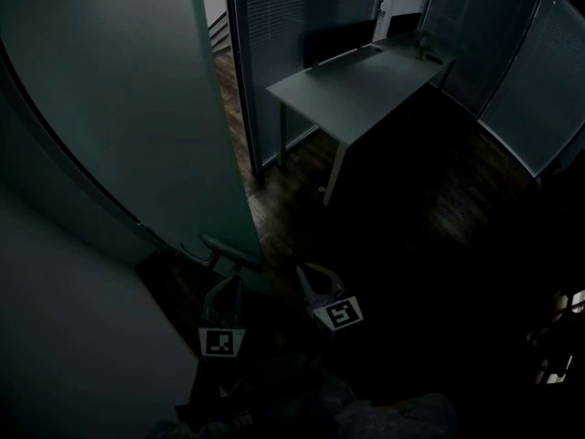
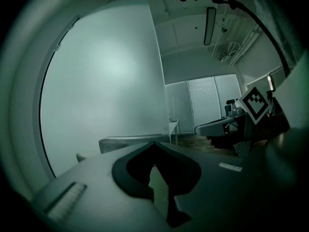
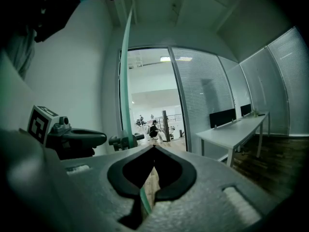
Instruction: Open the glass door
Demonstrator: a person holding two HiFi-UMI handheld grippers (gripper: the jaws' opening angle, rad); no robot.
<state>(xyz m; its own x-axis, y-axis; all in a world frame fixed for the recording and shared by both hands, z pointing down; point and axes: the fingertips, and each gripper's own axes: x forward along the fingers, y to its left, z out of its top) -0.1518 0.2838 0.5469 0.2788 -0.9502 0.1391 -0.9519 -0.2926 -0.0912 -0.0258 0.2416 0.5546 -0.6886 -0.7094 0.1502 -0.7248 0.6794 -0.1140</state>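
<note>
The frosted glass door (image 1: 119,108) stands partly swung open at the left, with its bar handle (image 1: 230,250) near its free edge. My left gripper (image 1: 227,273) sits just below that handle. In the left gripper view its jaws meet at the tips (image 2: 154,143) with nothing between them, and the handle bar (image 2: 130,142) runs level just beyond them; I cannot tell if they touch. My right gripper (image 1: 307,274) is beside the door's edge, a little to the right. Its jaws (image 3: 154,147) are shut and empty, and the door's green edge (image 3: 126,81) rises past them.
A grey desk (image 1: 356,85) with a dark screen stands ahead on the right. Blind-covered glass walls (image 1: 539,71) curve round the dark room. Past the open doorway lies a bright hall with a person (image 3: 153,128) far off. A plain wall (image 1: 73,337) is at the left.
</note>
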